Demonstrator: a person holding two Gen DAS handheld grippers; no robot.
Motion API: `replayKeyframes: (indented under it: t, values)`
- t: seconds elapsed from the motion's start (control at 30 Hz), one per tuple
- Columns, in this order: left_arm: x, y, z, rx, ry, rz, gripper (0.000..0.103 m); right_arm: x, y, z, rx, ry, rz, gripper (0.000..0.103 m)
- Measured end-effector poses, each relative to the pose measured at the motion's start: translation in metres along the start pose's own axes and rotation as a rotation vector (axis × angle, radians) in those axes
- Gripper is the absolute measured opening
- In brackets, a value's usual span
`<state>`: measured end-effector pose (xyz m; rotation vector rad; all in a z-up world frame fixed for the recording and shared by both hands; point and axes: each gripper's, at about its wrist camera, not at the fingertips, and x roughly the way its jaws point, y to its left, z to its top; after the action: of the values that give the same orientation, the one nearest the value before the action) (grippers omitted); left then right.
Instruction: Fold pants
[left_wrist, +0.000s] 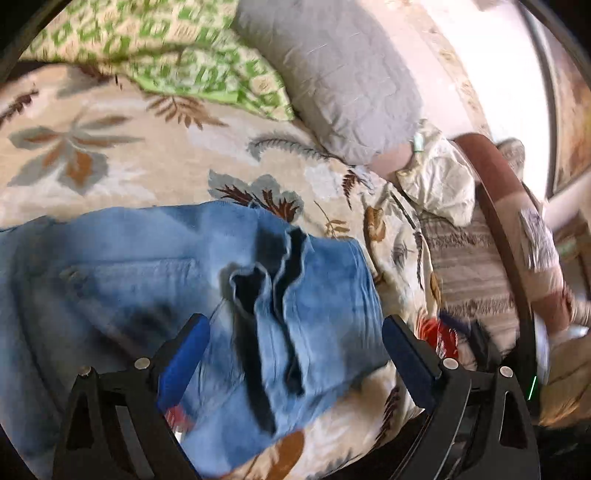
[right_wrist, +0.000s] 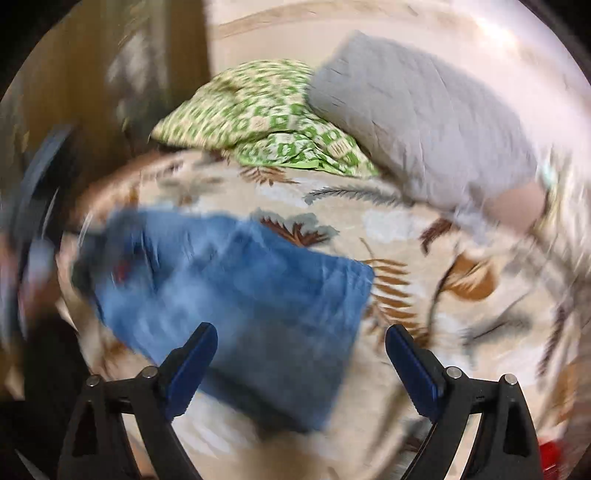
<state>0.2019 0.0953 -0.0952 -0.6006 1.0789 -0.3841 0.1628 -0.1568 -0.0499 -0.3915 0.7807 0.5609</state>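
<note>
Light blue denim pants (left_wrist: 147, 280) lie folded on a floral bedspread (left_wrist: 129, 162), with layered hem edges (left_wrist: 273, 280) showing at their right end. My left gripper (left_wrist: 295, 328) is open just above that end, its blue-padded fingers (left_wrist: 188, 350) wide apart and holding nothing. In the blurred right wrist view the pants (right_wrist: 236, 295) form a compact folded block. My right gripper (right_wrist: 301, 339) is open and empty over the block's near edge.
A green patterned pillow (left_wrist: 192, 55) and a grey quilted pillow (left_wrist: 332, 81) lie at the head of the bed. A crumpled pale bag (left_wrist: 439, 181) and a brown curved chair arm (left_wrist: 506, 206) stand to the right, past the bed's edge.
</note>
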Motion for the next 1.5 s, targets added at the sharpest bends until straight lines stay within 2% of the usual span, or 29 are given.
replayKeyframes:
  t: [0.07,0.17,0.3,0.4,0.47,0.5,0.53,0.57,0.6,0.63,0.67,0.8,0.9,0.97,1.17,1.2,1.27,1.3,1.33,1.37,1.4,1.47,1.5]
  values:
    - [0.017,0.001,0.010,-0.028,0.056,-0.020,0.094,-0.001,0.016,-0.010,-0.084,-0.023,-0.041,0.094]
    - [0.045,0.003,0.019,-0.076,0.146,0.005,0.094,0.002,0.034,-0.019,-0.199,-0.042,-0.110,0.094]
    - [0.068,-0.001,0.019,-0.073,0.236,0.106,0.094,0.022,0.049,-0.032,-0.338,0.017,-0.152,0.093]
    - [0.080,-0.009,0.022,-0.054,0.251,0.146,0.093,0.034,0.055,-0.042,-0.418,0.045,-0.193,0.093]
    - [0.084,-0.013,0.025,-0.041,0.240,0.165,0.078,0.043,0.055,-0.046,-0.454,0.061,-0.212,0.093]
    - [0.088,-0.018,0.026,-0.021,0.242,0.204,0.062,0.050,0.053,-0.046,-0.457,0.067,-0.227,0.092]
    - [0.092,-0.019,0.026,-0.002,0.244,0.236,0.043,0.055,0.053,-0.046,-0.451,0.078,-0.233,0.088]
    - [0.097,-0.021,0.026,0.029,0.253,0.277,0.035,0.061,0.051,-0.045,-0.440,0.093,-0.237,0.073]
    - [0.099,-0.022,0.027,0.044,0.257,0.291,0.027,0.067,0.048,-0.043,-0.421,0.116,-0.231,0.050]
    - [0.098,-0.019,0.028,0.052,0.257,0.288,0.021,0.073,0.048,-0.043,-0.404,0.133,-0.224,0.037]
    - [0.093,-0.021,0.030,0.069,0.248,0.259,0.018,0.075,0.049,-0.044,-0.407,0.132,-0.236,0.030]
    - [0.071,-0.024,0.036,0.091,0.182,0.183,0.017,0.063,0.057,-0.052,-0.462,0.095,-0.252,0.021]
    - [0.081,-0.009,0.039,0.075,0.211,0.228,0.017,0.054,0.066,-0.066,-0.547,0.074,-0.243,0.016]
    - [0.099,0.003,0.035,0.073,0.260,0.259,0.017,0.062,0.071,-0.072,-0.583,0.104,-0.252,0.016]
    - [0.100,0.007,0.035,0.053,0.248,0.249,0.021,0.070,0.067,-0.072,-0.556,0.113,-0.251,0.016]
    - [0.097,0.007,0.035,0.059,0.245,0.243,0.025,0.070,0.068,-0.073,-0.561,0.112,-0.256,0.016]
    - [0.093,0.005,0.033,0.062,0.232,0.214,0.053,0.069,0.070,-0.074,-0.558,0.102,-0.273,0.017]
    - [0.090,0.000,0.031,0.072,0.223,0.178,0.079,0.068,0.069,-0.074,-0.551,0.099,-0.280,0.019]
    - [0.086,-0.003,0.030,0.085,0.216,0.175,0.097,0.065,0.069,-0.075,-0.540,0.094,-0.291,0.022]
    - [0.079,-0.011,0.027,0.123,0.193,0.203,0.099,0.062,0.069,-0.076,-0.530,0.085,-0.304,0.033]
    - [0.075,-0.016,0.024,0.147,0.175,0.223,0.099,0.057,0.067,-0.076,-0.517,0.065,-0.322,0.058]
    - [0.061,-0.026,0.017,0.200,0.132,0.260,0.099,0.042,0.063,-0.076,-0.482,0.003,-0.331,0.089]
    - [0.054,-0.029,0.015,0.215,0.113,0.274,0.100,0.031,0.059,-0.075,-0.449,-0.039,-0.326,0.090]
